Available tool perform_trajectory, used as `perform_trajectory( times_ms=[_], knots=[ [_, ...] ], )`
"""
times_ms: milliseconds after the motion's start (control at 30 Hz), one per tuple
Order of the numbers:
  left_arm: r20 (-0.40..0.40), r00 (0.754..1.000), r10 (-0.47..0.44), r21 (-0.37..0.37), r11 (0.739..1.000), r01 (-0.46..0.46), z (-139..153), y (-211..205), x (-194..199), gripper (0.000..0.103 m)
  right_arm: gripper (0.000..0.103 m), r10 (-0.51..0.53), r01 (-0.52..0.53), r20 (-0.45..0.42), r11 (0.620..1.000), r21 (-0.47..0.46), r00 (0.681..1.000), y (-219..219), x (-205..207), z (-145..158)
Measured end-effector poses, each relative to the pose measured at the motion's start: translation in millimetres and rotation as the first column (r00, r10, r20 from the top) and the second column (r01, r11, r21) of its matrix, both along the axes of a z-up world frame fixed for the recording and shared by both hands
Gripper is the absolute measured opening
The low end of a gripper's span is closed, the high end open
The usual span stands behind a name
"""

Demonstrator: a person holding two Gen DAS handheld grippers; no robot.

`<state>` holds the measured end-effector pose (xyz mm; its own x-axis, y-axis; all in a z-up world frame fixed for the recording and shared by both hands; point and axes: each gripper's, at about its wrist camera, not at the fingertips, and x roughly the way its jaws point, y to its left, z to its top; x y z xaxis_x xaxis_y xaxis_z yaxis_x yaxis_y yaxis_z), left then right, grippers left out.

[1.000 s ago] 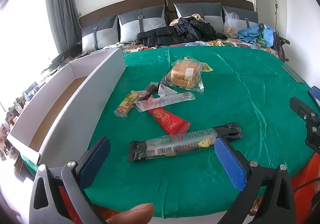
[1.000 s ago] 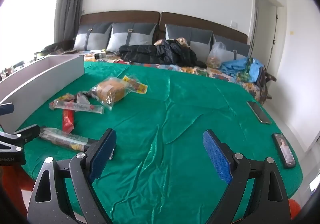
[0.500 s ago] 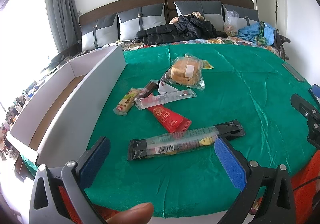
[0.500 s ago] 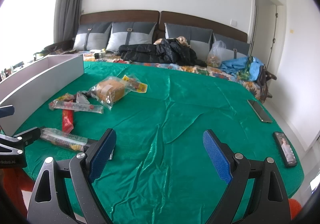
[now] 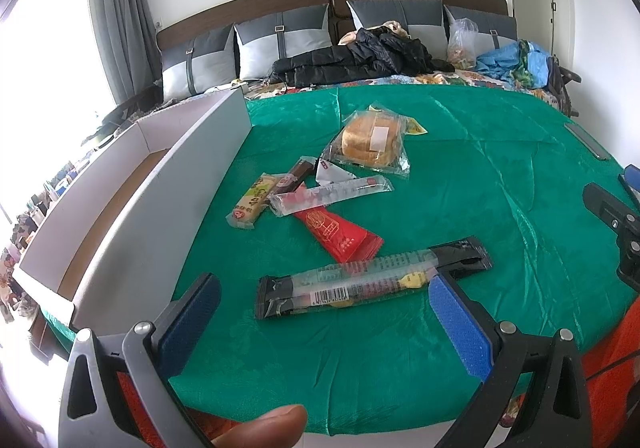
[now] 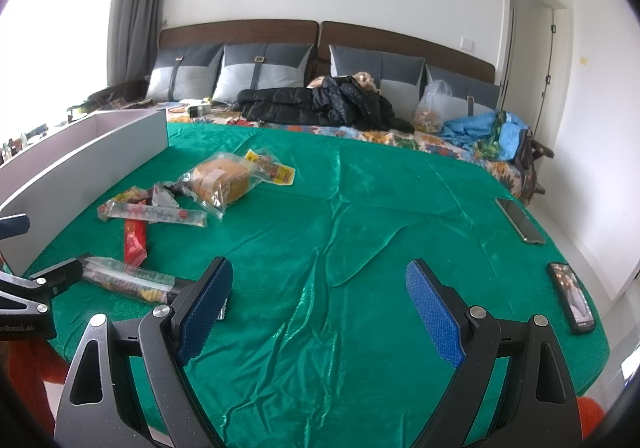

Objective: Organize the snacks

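Observation:
Several snacks lie on a green cloth [image 5: 460, 176]. Nearest is a long black and clear packet [image 5: 372, 282] [image 6: 128, 278], just ahead of my open left gripper [image 5: 324, 312]. Behind it lie a red packet [image 5: 340, 236] [image 6: 135, 238], a long clear stick pack [image 5: 330, 194] [image 6: 154, 213], a yellow-green bar [image 5: 252, 202], a dark brown bar [image 5: 294, 176] and bagged bread [image 5: 370, 140] [image 6: 220, 182]. A yellow packet [image 6: 272, 166] lies by the bread. My right gripper [image 6: 320, 308] hangs open over bare cloth, right of the snacks.
A grey open box [image 5: 132, 184] [image 6: 80, 164] stands along the left side of the cloth. Two phones [image 6: 520, 226] [image 6: 572, 298] lie near the right edge. Pillows, a black jacket [image 6: 316, 104] and bags lie behind. A person's fingertip [image 5: 260, 428] shows at the bottom.

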<state>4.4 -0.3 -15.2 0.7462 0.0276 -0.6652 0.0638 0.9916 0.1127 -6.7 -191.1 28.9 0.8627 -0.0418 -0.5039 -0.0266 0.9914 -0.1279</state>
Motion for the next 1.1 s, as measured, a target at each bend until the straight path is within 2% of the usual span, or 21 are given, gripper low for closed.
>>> perform_trajectory(
  times_ms=[900,1100],
  knots=[
    [-0.006,1.000,0.002,0.006,1.000,-0.002,-2.7,-0.4,0.6,0.103,0.091,0.000,0.000,-0.003,1.000,0.005,1.000,-0.7,-0.1,1.1],
    [-0.015,1.000,0.004,0.007,1.000,-0.003,-7.2,-0.6,1.5,0.103,0.091,0.003,-0.003,-0.008,1.000,0.003,1.000,-3.4,5.4,-11.0]
  ],
)
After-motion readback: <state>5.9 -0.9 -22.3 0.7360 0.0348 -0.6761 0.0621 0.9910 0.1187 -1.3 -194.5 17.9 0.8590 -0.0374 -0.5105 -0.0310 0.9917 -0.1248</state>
